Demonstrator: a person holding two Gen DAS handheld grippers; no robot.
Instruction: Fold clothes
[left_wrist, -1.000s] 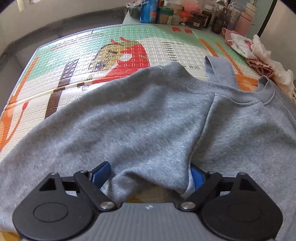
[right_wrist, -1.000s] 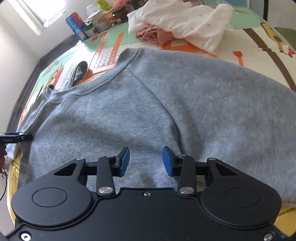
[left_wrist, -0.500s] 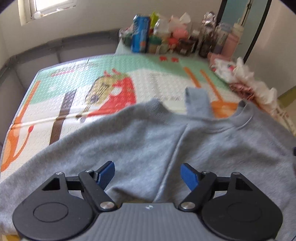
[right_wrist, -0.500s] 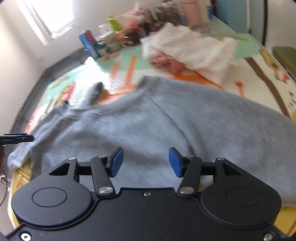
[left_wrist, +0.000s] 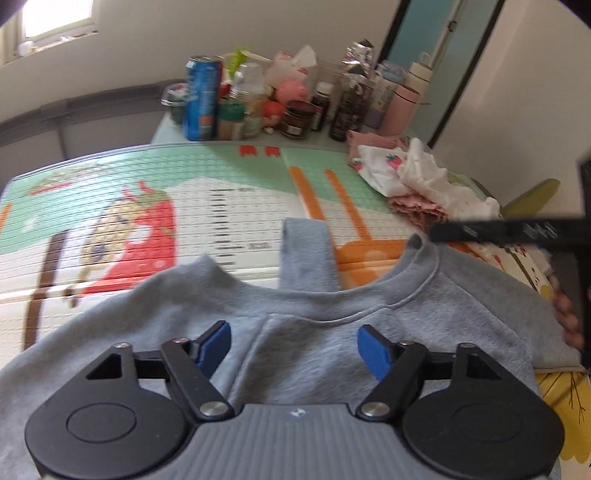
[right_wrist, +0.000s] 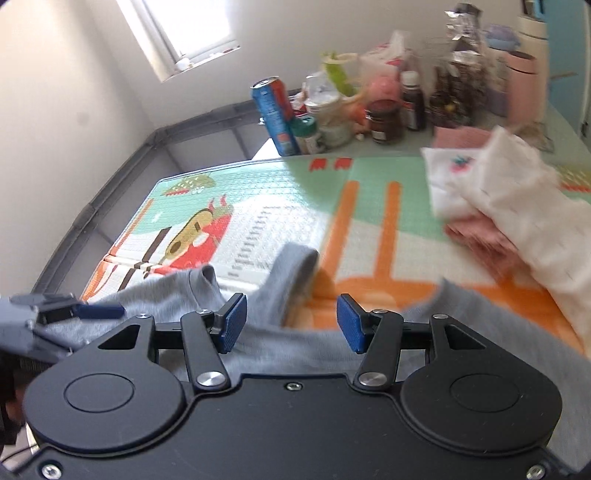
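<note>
- Padding of colourful embossed foam, the play mat (left_wrist: 229, 206), covered the work surface, printed with a cartoon figure and orange bars.
- Spread on the mat lay the grey fleece sweatshirt (left_wrist: 314, 347), neckline facing the far side, body partly doubled over, with a ribbed grey cuff (left_wrist: 306, 251) sticking out past the collar onto the mat.
- Near the far right edge sat a rumpled heap of white and pink garments (right_wrist: 517, 206), well apart from the sweatshirt.
- Beyond the mat stood a crowd of bottles, jars and a tall blue can (left_wrist: 201, 99).
- Poised above the sweatshirt's chest, the left gripper (left_wrist: 293, 349) had its blue pads spread wide with nothing between them.
- Above the collar area, the right gripper (right_wrist: 291, 323) was likewise spread wide and held nothing; blur made its height over the cloth hard to judge.
- The scene suited either a pause between folds or a reach for a fresh hold.
- For a neat fold, my judgement was that each claw should pinch a single clear edge, level with the other, and that the stray cuff should be tucked inside the outline before any crease was pressed.
</note>
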